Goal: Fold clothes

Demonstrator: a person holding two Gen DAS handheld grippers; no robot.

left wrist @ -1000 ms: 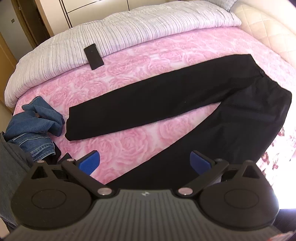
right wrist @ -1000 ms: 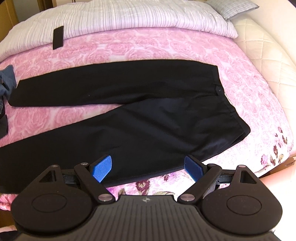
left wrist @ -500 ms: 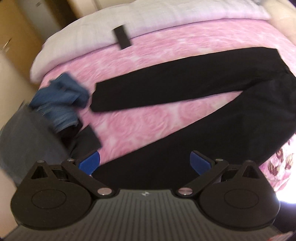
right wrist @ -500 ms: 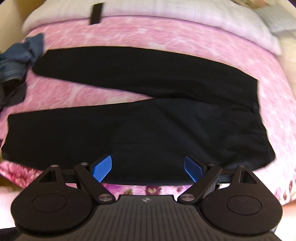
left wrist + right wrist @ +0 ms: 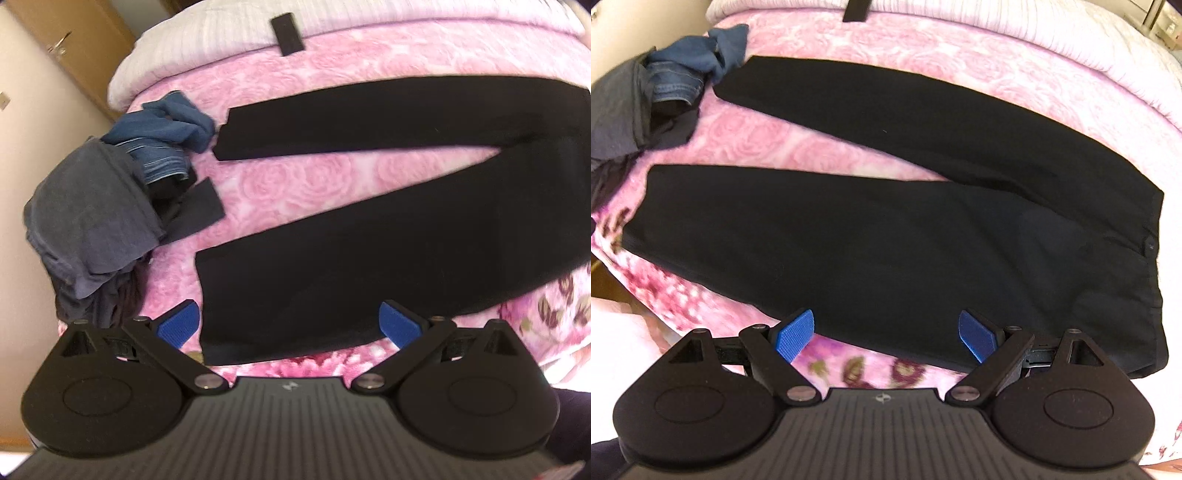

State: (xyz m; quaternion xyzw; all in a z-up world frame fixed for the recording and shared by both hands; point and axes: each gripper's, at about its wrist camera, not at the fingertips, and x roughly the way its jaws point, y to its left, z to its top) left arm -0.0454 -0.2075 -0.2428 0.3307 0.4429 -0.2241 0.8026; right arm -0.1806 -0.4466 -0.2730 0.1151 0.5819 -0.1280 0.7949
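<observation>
Black trousers (image 5: pixel 388 236) lie flat on the pink rose bedspread, legs spread in a V, cuffs to the left; they also show in the right wrist view (image 5: pixel 905 229), waistband at the right. My left gripper (image 5: pixel 290 326) is open and empty, hovering over the near leg's cuff end at the bed's front edge. My right gripper (image 5: pixel 886 338) is open and empty, over the near leg's lower edge, around mid-thigh.
A pile of grey and blue denim clothes (image 5: pixel 110 192) sits at the bed's left edge, also in the right wrist view (image 5: pixel 646 99). A black phone-like slab (image 5: pixel 287 34) lies on the white striped duvet (image 5: pixel 406 22) at the back. A beige wall and wooden door (image 5: pixel 74 48) stand left.
Both grippers have swung left along the bed. The left one now sits over the near leg's cuff, and the clothes pile has come fully into view. Both stay open.
</observation>
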